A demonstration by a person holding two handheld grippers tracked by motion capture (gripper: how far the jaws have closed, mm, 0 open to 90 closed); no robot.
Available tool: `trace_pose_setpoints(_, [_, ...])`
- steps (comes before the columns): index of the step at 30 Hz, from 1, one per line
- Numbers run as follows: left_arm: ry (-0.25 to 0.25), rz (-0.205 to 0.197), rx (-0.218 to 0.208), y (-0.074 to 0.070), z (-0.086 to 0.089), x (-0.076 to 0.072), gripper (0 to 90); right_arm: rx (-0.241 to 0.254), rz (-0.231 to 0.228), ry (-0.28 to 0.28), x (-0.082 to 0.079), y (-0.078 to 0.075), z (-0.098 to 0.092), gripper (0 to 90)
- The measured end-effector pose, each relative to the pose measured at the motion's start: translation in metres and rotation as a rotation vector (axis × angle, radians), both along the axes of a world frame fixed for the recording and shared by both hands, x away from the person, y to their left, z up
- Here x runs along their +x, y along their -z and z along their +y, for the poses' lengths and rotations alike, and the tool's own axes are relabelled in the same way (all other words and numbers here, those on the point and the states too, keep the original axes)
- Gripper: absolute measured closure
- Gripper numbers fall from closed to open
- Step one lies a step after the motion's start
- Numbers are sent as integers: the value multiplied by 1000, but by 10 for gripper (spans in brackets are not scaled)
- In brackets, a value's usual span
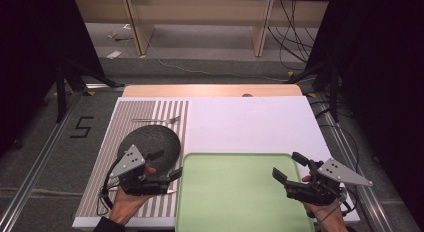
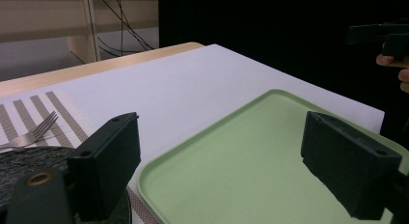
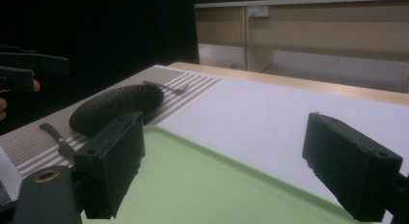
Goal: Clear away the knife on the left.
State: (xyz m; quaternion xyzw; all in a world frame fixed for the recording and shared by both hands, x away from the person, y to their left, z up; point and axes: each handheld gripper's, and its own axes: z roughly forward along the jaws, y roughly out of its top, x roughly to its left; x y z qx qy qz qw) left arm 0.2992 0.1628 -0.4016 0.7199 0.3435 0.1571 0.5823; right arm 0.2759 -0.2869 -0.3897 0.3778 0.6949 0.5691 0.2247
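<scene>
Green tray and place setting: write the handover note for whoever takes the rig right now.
Left tongs: open, holding nothing, over the dark plate's near edge, beside the green tray.
Right tongs: open, holding nothing, over the tray's right edge.
Things: plate on the striped placemat; fork beyond the plate; knife on the mat at the near side of the plate; tray bare.
Done: nothing gripped or moved onto the tray.
Left: probably to load plate and cutlery onto the tray, plate first.

High view: fixed above my side, facing twelve o'clock and down over the whole table (image 1: 250,122). My two gripper views sit low and close, facing inward across the green tray (image 2: 231,171); all three share it.
</scene>
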Motion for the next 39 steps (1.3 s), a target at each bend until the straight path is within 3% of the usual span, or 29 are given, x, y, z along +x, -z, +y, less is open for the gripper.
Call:
trace_pose_setpoints(10, [-2, 17, 21, -2, 5, 1, 138, 2, -1, -2, 0, 0, 0, 159])
trace_pose_setpoints(15, [11, 48, 70, -1, 8, 4, 140, -8, -2, -8, 0, -1, 2, 160])
trace_pose_setpoints(17, [-7, 17, 98, -2, 11, 3, 144, -9, -6, -9, -1, -1, 3, 160])
trace_pose_setpoints(20, [-23, 4, 140, -4, 17, 3, 153, -9, -11, -12, -2, -2, 3, 161])
trace_pose_setpoints(27, [-23, 51, 215, -6, 35, 4, 153, -14, -11, -17, -2, -2, 4, 162])
trace_pose_setpoints(30, [-13, 81, 284, -5, 41, 6, 152, -13, -11, -20, -2, -2, 4, 162])
trace_pose_setpoints(36, [10, 129, 365, -5, 51, 8, 155, -12, -12, -23, -2, -2, 4, 161])
trace_pose_setpoints(39, [27, 182, 422, -2, 54, 11, 157, -12, -5, -27, -1, -2, 5, 162])
